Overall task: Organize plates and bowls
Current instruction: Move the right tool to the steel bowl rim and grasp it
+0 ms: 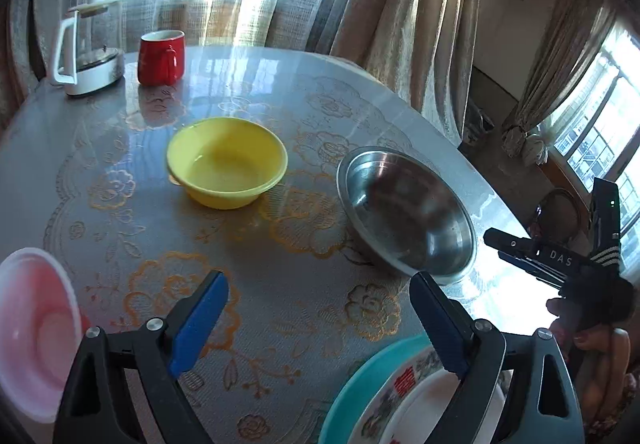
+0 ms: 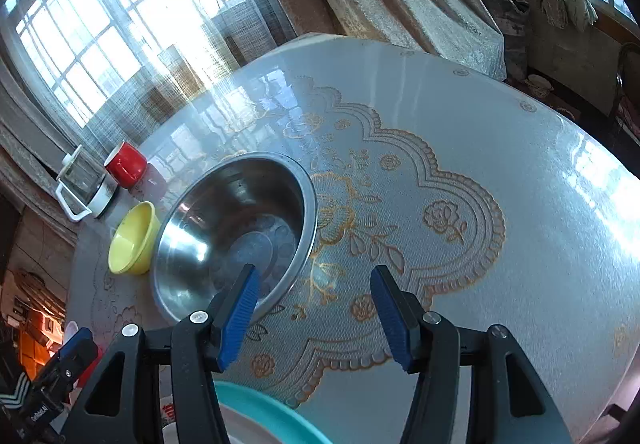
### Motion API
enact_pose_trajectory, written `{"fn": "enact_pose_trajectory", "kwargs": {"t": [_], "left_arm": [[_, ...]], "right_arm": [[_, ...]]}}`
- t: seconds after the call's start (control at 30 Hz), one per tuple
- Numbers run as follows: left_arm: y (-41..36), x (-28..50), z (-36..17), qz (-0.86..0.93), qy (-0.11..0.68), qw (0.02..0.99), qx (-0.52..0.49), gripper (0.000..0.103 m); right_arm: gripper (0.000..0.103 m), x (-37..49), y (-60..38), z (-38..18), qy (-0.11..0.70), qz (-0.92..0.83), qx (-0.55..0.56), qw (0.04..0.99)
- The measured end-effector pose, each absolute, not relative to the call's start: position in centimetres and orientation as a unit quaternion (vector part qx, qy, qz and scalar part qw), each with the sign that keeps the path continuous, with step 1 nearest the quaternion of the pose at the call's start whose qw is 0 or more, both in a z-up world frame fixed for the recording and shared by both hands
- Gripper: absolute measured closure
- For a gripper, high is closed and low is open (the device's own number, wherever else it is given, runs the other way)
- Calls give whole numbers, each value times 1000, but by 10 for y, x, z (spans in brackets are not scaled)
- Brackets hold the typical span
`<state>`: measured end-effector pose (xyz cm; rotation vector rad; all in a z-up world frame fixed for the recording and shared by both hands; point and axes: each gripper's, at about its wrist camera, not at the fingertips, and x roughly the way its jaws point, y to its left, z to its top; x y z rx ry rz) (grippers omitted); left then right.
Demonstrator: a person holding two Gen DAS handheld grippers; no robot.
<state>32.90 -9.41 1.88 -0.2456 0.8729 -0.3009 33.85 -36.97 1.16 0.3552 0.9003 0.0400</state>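
We count three bowls, a yellow bowl (image 1: 227,163), a steel bowl (image 1: 406,213) and a pink bowl (image 1: 34,332), plus one teal plate (image 1: 362,380), one patterned white plate (image 1: 404,400), one red mug (image 1: 161,57), one glass kettle (image 1: 91,48).

Colours on the worktop (image 1: 280,92)
Grey cloth with orange floral lace print; yellow bowl (image 1: 227,162), silver bowl (image 1: 406,214), pink bowl (image 1: 36,332), red mug (image 1: 161,58), teal plate (image 1: 360,384).

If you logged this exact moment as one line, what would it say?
left gripper: open, empty | right gripper: open, empty, near steel bowl | yellow bowl: on table
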Motion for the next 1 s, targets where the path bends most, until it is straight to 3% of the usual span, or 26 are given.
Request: {"fn": "enact_pose_trajectory", "kwargs": {"t": [0.37, 0.47, 0.5, 0.57, 0.6, 0.77, 0.83, 1.0], "left_arm": [[-149, 395, -4, -145, 490, 858, -48, 10], [-163, 404, -13, -154, 508, 847, -22, 10], [-166, 406, -16, -153, 510, 846, -14, 12], [-170, 407, -20, -155, 508, 847, 1, 19], [-173, 408, -21, -160, 508, 846, 10, 28], [-177, 404, -22, -170, 495, 852, 16, 52], [-179, 401, -21, -180, 488, 854, 24, 70], [-178, 393, -18, -176, 483, 857, 38, 70]], "right_arm": [[45, 389, -372, -21, 467, 66, 173, 864], [61, 395, -371, -32, 475, 84, 190, 855], [72, 397, -370, -35, 479, 92, 195, 851], [77, 397, -368, -39, 477, 106, 202, 849], [79, 396, -367, -39, 474, 111, 200, 850], [82, 393, -362, -35, 473, 118, 187, 853], [82, 391, -360, -34, 473, 117, 179, 855], [84, 385, -355, -32, 476, 111, 166, 857]]}}
